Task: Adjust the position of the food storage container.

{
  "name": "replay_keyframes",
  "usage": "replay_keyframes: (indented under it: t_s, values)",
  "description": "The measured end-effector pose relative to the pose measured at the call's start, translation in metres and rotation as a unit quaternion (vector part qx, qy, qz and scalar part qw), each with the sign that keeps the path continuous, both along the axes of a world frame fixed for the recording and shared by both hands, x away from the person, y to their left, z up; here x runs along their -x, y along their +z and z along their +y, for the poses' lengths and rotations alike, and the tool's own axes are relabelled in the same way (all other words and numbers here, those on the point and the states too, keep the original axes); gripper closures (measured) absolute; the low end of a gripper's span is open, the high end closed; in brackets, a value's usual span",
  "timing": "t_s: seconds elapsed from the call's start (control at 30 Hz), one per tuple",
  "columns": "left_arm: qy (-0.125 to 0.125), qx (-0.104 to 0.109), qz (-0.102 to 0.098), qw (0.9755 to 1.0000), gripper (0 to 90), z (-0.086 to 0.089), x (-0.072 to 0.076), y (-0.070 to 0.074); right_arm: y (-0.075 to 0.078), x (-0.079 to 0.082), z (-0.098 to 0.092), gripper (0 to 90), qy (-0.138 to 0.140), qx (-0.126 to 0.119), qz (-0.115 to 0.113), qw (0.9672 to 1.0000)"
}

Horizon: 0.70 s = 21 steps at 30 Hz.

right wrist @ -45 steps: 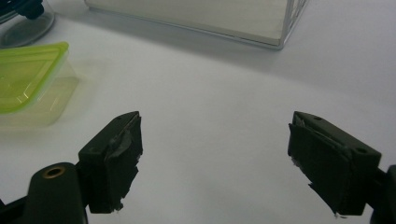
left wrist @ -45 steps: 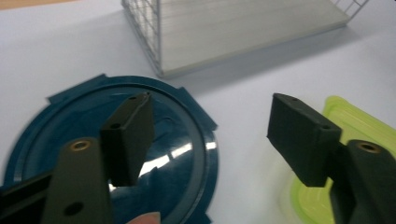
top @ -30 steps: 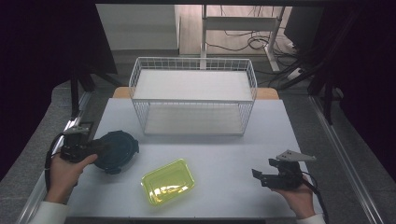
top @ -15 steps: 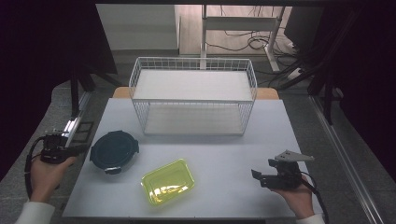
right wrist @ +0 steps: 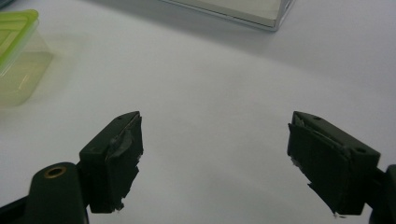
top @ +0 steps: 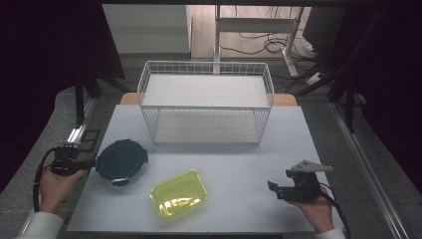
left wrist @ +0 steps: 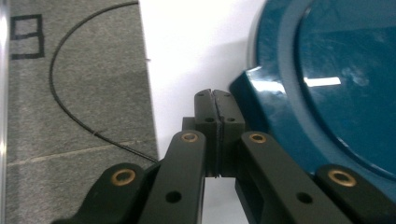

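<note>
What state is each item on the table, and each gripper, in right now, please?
Round blue container: lid on, flat on the table.
Yellow-green container: no lid visible, lying on the table.
Wire basket: upright, empty.
Left gripper: shut, holding nothing.
Right gripper: open, holding nothing.

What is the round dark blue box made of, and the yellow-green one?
The round dark blue lidded container looks like hard glossy plastic: light glints off its smooth lid. The rectangular yellow-green container seems thin see-through plastic: the table shows faintly through its shiny walls.
</note>
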State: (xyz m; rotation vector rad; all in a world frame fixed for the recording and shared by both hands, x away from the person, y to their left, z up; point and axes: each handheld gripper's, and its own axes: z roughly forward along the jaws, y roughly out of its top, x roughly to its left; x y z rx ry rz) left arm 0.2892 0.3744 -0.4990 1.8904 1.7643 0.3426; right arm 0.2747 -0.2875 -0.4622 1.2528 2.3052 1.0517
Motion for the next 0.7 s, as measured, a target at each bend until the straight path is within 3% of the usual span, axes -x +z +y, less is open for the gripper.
replay_keyframes:
  t_s: [0.43, 0.7]
  values:
    - [0.001, -0.004, -0.009, 1.0000, 90.0, -0.004, -0.002, -0.001, 0.000, -0.002, 0.000, 18.8, -0.003, 0.001, 0.000, 1.0000]
    - [-0.012, 0.007, -0.012, 0.9998, 90.0, -0.014, -0.005, 0.000, -0.001, -0.003, 0.001, 18.8, 0.000, -0.002, 0.000, 1.0000]
